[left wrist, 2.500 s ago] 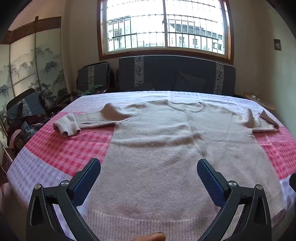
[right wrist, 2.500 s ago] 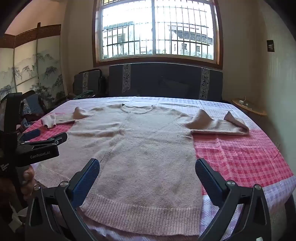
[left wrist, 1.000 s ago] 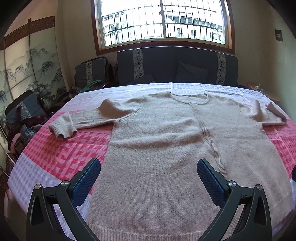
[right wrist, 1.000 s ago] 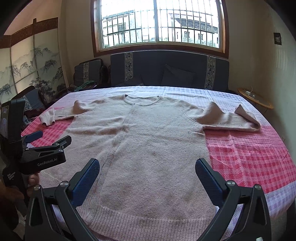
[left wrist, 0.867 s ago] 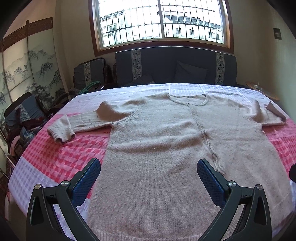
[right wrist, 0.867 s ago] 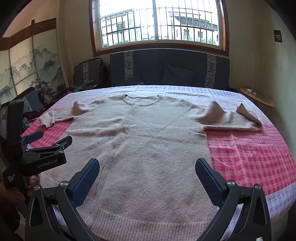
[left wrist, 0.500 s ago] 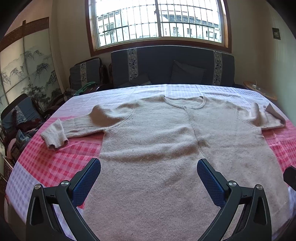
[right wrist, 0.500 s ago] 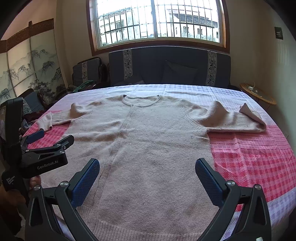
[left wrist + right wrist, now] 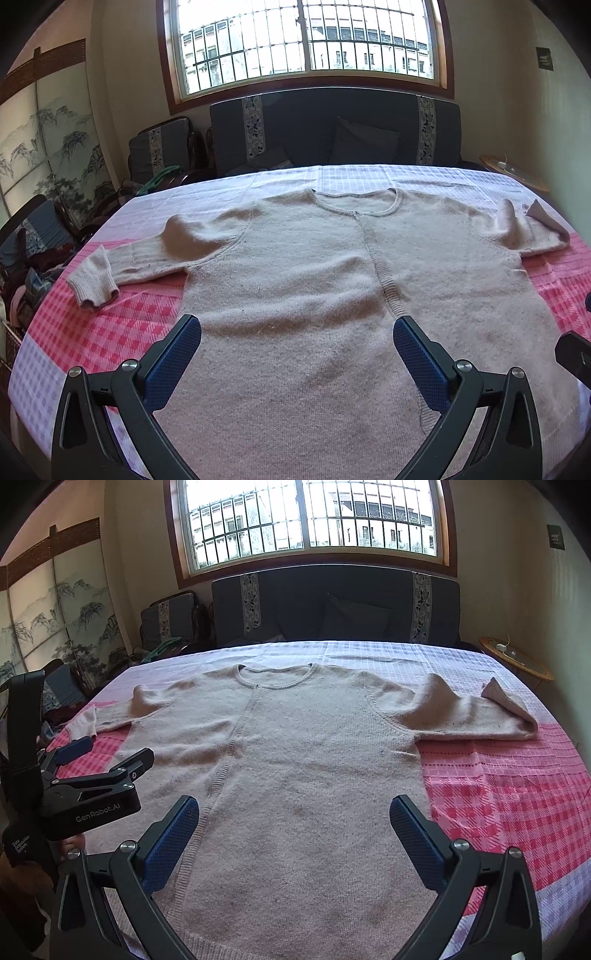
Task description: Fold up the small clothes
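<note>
A beige knit sweater lies flat, neckline away from me, on a table with a pink and lilac checked cloth. Its left sleeve stretches out to the left, and its right sleeve is bent back on itself at the cuff. My left gripper hovers open over the sweater's lower left half, holding nothing. Over the lower middle, my right gripper is open and empty as well. The left gripper also shows at the left edge of the right wrist view.
Beyond the table stands a dark sofa under a barred window. Dark chairs with piled clothes and a painted folding screen line the left side. A small round side table sits at the far right.
Both grippers have moved forward over the sweater, so its hem has slipped out of view below. Both stay open and the sweater has not moved.
</note>
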{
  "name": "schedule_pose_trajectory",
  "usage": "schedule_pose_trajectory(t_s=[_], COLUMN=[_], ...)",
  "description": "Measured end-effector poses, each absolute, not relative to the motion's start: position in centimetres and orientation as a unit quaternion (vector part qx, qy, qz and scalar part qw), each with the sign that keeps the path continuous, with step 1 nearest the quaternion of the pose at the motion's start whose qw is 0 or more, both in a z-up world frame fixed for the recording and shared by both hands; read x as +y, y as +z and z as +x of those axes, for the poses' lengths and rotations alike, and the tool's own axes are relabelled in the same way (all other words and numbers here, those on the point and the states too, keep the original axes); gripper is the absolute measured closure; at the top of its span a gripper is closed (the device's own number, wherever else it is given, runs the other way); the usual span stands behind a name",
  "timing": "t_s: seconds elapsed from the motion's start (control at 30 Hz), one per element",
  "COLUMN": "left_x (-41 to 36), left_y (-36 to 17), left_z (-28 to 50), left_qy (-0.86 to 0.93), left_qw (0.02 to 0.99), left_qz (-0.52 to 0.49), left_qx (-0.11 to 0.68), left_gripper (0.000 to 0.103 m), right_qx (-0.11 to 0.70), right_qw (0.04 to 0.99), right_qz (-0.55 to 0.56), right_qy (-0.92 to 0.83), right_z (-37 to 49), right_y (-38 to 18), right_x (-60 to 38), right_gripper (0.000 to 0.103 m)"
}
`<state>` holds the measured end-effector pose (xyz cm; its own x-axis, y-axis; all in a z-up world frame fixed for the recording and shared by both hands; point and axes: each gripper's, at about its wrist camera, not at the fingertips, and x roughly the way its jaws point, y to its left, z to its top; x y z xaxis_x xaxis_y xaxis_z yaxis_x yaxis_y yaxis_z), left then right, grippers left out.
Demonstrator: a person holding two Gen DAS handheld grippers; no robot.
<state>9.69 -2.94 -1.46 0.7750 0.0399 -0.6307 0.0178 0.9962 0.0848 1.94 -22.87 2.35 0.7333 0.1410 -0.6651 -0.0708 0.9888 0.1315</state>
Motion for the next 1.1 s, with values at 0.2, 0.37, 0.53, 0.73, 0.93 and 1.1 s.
schedule_pose_trajectory(t_s=[0.2,0.37,0.53,0.73,0.93,1.1], left_x=[-3.8,-4.6,-5.0,-5.2,-4.1,-1.9], left_y=[-2.0,-2.4,-2.7,-3.7,-5.5,-6.1], left_z=[10.3,10.9,11.3,11.9,12.4,13.3], left_qy=[0.002,0.000,-0.003,-0.002,-0.013,-0.030], left_qw=[0.939,0.938,0.936,0.933,0.933,0.925], left_qz=[0.051,0.058,0.061,0.061,0.034,-0.038], left_qx=[0.340,0.342,0.346,0.354,0.358,0.377], left_gripper=[0.000,0.000,0.000,0.000,0.000,0.000], right_qx=[0.366,0.370,0.376,0.377,0.342,0.307], right_qw=[0.927,0.925,0.921,0.915,0.888,0.829], right_qz=[0.066,0.078,0.088,0.131,0.293,0.464], right_qy=[0.051,0.046,0.045,0.055,0.089,0.059], right_z=[2.7,3.3,3.8,4.5,6.8,10.1], right_y=[1.8,1.3,0.6,-0.1,-0.8,-3.1], right_x=[-24.1,-25.1,-25.9,-28.4,-36.8,-46.6], right_gripper=[0.000,0.000,0.000,0.000,0.005,0.025])
